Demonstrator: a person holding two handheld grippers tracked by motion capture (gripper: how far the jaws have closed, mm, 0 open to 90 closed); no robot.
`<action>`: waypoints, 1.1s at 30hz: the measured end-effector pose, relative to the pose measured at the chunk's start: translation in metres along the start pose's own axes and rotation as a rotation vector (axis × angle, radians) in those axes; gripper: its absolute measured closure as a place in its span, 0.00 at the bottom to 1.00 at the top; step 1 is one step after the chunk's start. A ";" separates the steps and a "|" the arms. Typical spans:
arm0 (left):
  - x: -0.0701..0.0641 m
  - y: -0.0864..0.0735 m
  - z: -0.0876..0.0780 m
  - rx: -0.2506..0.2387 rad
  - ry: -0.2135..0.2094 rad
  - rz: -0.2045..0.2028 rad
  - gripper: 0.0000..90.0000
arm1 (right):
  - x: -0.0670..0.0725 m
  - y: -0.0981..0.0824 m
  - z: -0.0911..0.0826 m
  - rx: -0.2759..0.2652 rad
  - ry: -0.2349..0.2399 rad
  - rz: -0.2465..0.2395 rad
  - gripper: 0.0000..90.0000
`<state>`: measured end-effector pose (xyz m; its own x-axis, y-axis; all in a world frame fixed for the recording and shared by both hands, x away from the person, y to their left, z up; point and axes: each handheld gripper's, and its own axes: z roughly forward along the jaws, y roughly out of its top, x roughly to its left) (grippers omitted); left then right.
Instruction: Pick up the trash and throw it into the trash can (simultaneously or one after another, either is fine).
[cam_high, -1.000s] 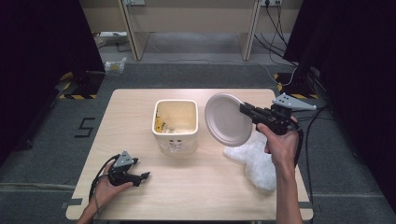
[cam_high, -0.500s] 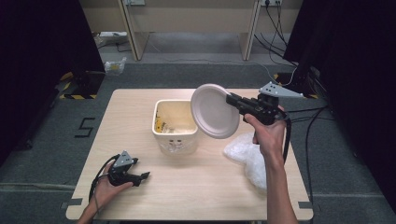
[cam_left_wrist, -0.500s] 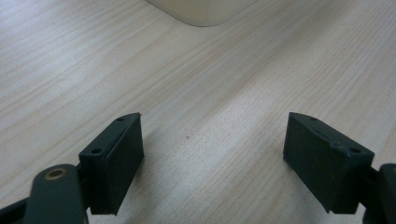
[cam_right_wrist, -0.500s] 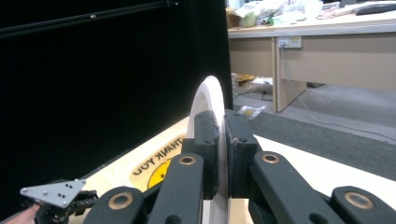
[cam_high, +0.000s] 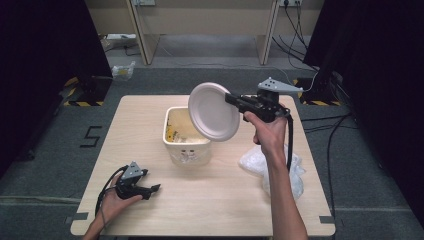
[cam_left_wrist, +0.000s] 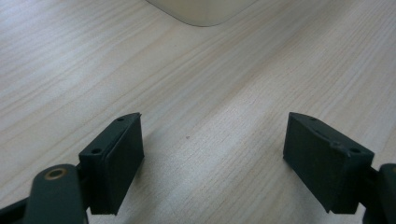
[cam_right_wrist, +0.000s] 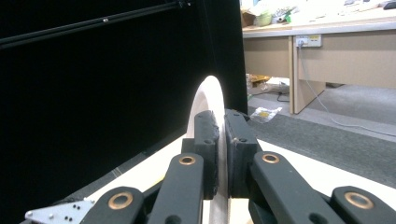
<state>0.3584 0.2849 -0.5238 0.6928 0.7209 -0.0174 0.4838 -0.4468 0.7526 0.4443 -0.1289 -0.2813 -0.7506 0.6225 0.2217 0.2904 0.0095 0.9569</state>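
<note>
From the high view, the right tongs (cam_high: 231, 98) hold a white plate (cam_high: 214, 111) by its rim, tilted almost on edge in the air above the open cream bin (cam_high: 186, 136) at the middle of the tabletop (cam_high: 150, 210). Yellowish scraps lie inside the bin. A crumpled clear bag (cam_high: 272, 167) sits on the tabletop to the right of the bin, under the person's forearm. The left tongs (cam_high: 152, 189) rest low near the front left corner, well apart from the bin.

In the left gripper view, the left tongs (cam_left_wrist: 212, 158) stand wide open over bare wood, gripping nothing, with the rounded foot of the bin (cam_left_wrist: 201, 10) at the top edge.

In the right gripper view, the right tongs (cam_right_wrist: 221, 154) are clamped tight on the plate (cam_right_wrist: 208, 100), one pad on each face, with the rim rising edge-on between them.

The plate looks light, thin and stiff, probably a throwaway kind; its smooth faces could slip if the clamp eases. The rim is the sensible place to grip, well in from the lip, since a hold near the edge lets the plate swing or bend.
</note>
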 end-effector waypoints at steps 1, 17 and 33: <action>0.000 0.000 0.000 0.000 0.000 0.000 0.21 | 0.000 0.000 0.000 0.000 0.000 0.000 0.95; 0.000 0.000 0.000 0.003 -0.001 0.001 0.21 | 0.001 -0.004 0.052 0.010 0.021 0.051 0.95; 0.000 0.000 0.000 0.003 -0.002 0.002 0.21 | -0.005 -0.028 0.098 0.107 -0.011 0.085 0.95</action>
<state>0.3583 0.2851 -0.5236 0.6947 0.7191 -0.0175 0.4842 -0.4495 0.7506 0.4980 -0.0555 -0.3276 -0.7141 0.6332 0.2986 0.4150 0.0395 0.9089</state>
